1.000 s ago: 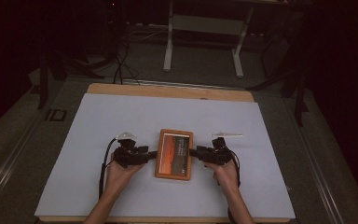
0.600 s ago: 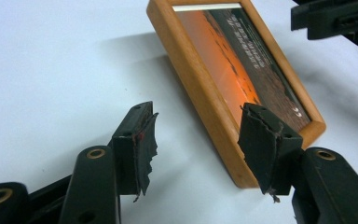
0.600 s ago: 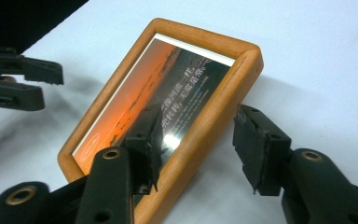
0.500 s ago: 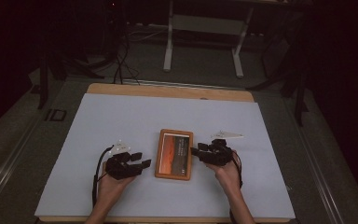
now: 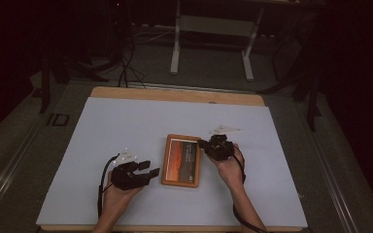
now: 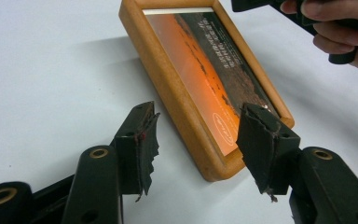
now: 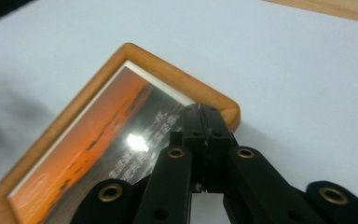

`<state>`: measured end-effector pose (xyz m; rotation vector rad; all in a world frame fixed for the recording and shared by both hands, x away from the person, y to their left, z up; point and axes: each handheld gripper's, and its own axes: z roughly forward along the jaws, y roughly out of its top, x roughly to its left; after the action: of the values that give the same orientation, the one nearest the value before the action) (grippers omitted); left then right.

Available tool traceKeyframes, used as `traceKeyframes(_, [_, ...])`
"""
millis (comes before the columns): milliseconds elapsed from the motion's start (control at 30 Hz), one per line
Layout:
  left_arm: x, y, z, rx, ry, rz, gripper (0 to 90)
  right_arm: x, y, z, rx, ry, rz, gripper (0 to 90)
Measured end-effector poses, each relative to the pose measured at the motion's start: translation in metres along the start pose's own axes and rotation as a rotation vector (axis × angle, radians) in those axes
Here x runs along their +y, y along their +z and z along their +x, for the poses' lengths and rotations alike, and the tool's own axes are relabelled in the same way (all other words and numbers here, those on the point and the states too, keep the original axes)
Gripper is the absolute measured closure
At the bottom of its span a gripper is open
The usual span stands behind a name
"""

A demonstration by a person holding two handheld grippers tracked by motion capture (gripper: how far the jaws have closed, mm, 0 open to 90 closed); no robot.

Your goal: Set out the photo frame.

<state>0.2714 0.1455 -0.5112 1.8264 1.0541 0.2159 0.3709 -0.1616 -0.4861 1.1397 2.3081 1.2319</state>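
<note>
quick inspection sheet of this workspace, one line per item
surface: pale sheet over a wooden table
job's things: wooden picture frame lying flat, sunset picture facing up
clutter: small pale scrap beyond the right gripper
grippers: left gripper open, apart from the frame; right gripper has just closed, fingers together over the frame's corner, nothing between them
cables: black cable at the left gripper, more on the floor
surroundings: dark room, pale stand legs behind the table
</note>
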Motion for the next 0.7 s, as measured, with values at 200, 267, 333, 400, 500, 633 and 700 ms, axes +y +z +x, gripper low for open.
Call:
traceKeyframes(200, [0.0,-0.001,0.003,0.01,-0.017,-0.003,46.5,0.005,0.015,0.004,-0.005,-0.04,0.02,90.0])
traceKeyframes(267, [0.0,-0.001,0.004,0.014,-0.015,-0.001,46.2,0.007,0.019,0.004,-0.014,-0.04,0.026,90.0])
traceKeyframes(333, [-0.001,0.0,0.006,0.018,-0.022,0.005,46.1,0.007,0.022,0.002,-0.016,-0.042,0.023,90.0])
traceKeyframes(400, [-0.001,0.001,0.008,0.018,-0.03,0.008,46.1,0.007,0.023,0.003,-0.019,-0.043,0.019,90.0])
traceKeyframes(500, [-0.002,0.001,0.009,0.019,-0.038,0.012,46.0,0.007,0.023,0.003,-0.021,-0.047,0.018,90.0])
traceKeyframes(633, [-0.002,0.001,0.009,0.004,-0.044,0.011,45.2,0.006,0.023,0.002,-0.024,-0.05,0.018,90.0])
traceKeyframes(700, [-0.002,0.001,0.009,-0.005,-0.057,0.01,44.9,0.005,0.023,0.0,-0.027,-0.044,0.019,90.0])
